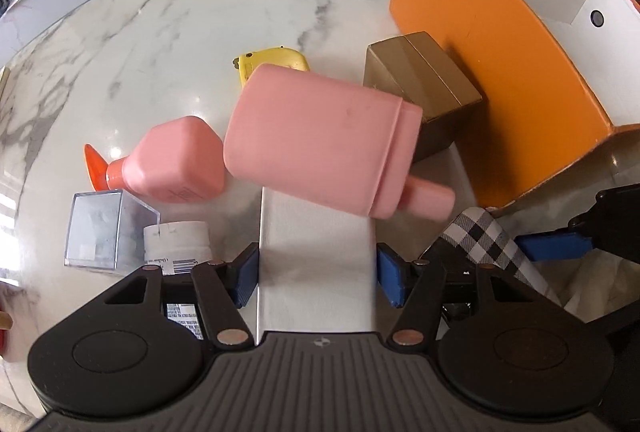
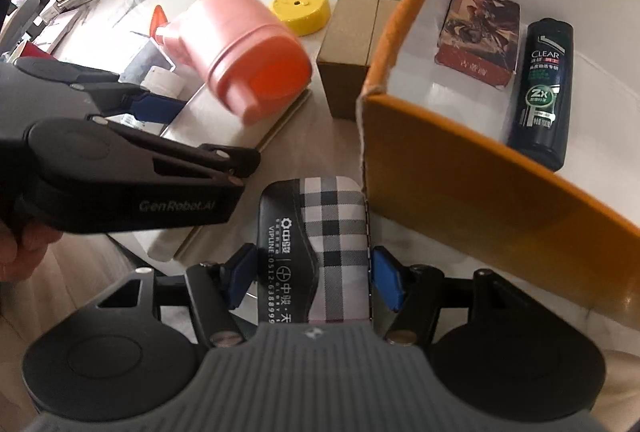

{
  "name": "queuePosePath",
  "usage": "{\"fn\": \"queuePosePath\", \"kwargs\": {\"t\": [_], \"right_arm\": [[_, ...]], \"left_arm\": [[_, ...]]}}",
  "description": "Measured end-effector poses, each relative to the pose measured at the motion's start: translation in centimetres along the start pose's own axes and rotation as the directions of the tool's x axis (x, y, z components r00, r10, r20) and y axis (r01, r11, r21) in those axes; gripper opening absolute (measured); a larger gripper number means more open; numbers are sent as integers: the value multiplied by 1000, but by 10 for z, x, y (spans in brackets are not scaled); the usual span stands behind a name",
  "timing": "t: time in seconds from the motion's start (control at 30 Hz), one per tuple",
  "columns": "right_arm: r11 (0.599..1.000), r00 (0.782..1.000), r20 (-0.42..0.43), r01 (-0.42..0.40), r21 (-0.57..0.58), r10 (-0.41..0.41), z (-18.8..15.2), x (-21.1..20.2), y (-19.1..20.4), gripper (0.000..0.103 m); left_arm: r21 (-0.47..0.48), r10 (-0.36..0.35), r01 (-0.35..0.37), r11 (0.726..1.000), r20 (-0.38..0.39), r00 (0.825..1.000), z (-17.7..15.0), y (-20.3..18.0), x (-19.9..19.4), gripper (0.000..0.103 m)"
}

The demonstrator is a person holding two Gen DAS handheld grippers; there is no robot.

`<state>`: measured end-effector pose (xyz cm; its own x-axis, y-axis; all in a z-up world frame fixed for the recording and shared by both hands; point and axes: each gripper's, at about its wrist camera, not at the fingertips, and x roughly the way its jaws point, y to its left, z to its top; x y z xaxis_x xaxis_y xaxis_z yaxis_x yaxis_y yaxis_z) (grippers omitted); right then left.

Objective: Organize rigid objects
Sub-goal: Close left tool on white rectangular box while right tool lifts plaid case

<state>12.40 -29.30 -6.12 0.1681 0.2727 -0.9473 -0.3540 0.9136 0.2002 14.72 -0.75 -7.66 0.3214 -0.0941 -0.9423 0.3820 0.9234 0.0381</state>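
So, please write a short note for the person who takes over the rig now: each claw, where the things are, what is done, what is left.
Left claw: shut on the white flat box; the large pink bottle lies on that box.
Right claw: shut on the plaid case, beside the orange box.
Done: dark shampoo bottle and red card box lie inside the orange box.
Left: both held items, small pink bottle, yellow tape measure, gold carton, clear cube, white jar.

Pink bottle (image 1: 320, 144); yellow tape measure (image 2: 302, 8); orange box (image 2: 460, 168), white inside; black-white plaid case (image 2: 320, 248) between blue pads (image 2: 386, 282); gold carton (image 1: 424, 88)
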Motion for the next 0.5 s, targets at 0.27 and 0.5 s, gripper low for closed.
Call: {"fn": "queuePosePath", "kwargs": {"t": [0.27,0.5], "right_arm": [[994,997,-2,71,-83,-71,9,10,19,69],[980,993,5,118,-163,-119,2,13,28,68]], "left_arm": [[-11,3,-3,1000,-6,1000,2,1,6,76],[-7,-11,11,1000,0,1000,0,1,4,69]]}}
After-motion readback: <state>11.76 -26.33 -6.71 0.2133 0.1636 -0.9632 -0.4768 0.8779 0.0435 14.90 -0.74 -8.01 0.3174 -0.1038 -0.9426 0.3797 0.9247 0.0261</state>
